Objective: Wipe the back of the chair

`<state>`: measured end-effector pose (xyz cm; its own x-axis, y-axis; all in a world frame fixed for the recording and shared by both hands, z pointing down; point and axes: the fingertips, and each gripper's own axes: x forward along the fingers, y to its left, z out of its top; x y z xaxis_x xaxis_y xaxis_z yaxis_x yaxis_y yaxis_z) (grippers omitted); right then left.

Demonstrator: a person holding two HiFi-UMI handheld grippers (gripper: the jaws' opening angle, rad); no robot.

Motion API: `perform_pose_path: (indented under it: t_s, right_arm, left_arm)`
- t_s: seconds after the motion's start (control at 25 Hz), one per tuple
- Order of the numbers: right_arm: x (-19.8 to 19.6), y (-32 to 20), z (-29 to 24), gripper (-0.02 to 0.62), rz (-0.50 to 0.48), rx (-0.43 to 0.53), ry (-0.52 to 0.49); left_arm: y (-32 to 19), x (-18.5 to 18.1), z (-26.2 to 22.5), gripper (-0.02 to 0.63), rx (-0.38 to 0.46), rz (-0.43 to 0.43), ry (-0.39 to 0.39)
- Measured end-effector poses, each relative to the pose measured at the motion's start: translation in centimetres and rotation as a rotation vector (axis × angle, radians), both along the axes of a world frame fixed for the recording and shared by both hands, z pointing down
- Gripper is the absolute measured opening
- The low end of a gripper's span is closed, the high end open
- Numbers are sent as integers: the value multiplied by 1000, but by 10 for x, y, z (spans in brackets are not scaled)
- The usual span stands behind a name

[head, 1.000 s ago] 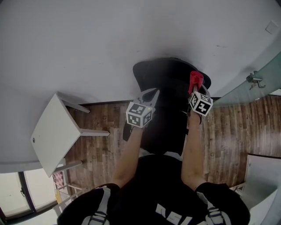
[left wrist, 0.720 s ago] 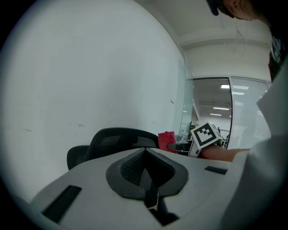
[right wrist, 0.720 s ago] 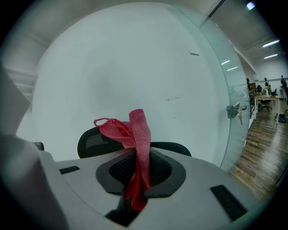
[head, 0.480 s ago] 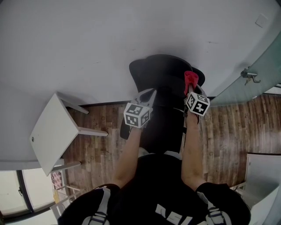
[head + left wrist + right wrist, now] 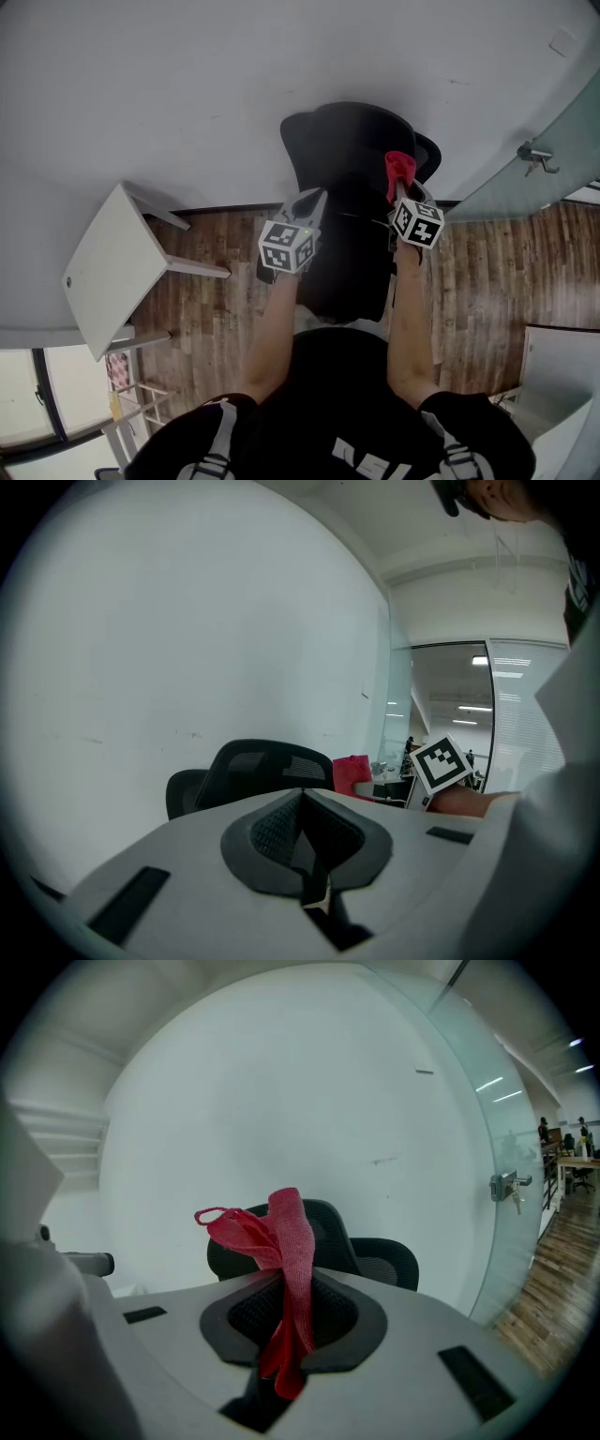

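A black mesh office chair stands against the white wall, its back towards me; it also shows as the chair and the chair. My right gripper is shut on a red cloth, held over the right part of the chair's back. The cloth sticks up out of the closed jaws. My left gripper is shut and holds nothing, level with the left side of the chair. From the left gripper view the red cloth and the right gripper's marker cube show beyond the chair.
A white table stands at the left on the wooden floor. A glass partition with a metal door handle runs along the right. A white cabinet corner sits at the lower right.
Both grippers have moved forward and up along the chair's back; the red cloth now sits higher on it. The left gripper stays shut.
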<state>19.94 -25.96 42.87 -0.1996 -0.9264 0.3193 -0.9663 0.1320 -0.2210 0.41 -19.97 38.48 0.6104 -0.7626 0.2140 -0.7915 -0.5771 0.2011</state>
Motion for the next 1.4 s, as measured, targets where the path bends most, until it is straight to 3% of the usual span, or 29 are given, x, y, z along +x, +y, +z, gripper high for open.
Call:
perform_pose_path:
  t_s: [0.44,0.64,1.0,1.4]
  right_arm:
    - [-115,-12,21,71,-162,-22,22]
    - [-167,-36,36,71,-173,-35,42]
    - [-250,-80,96,71,-204,-106,96]
    - [-305,-133,151,71,-199,-119,-4]
  left_arm:
    - [-15,-79,35,25,-68,-59,44]
    - [-40,-125,36,25,-2,-65,36]
    - [-86,-186,74,25,-38,43,19]
    - [-122,-215,116,25,-45,146,7]
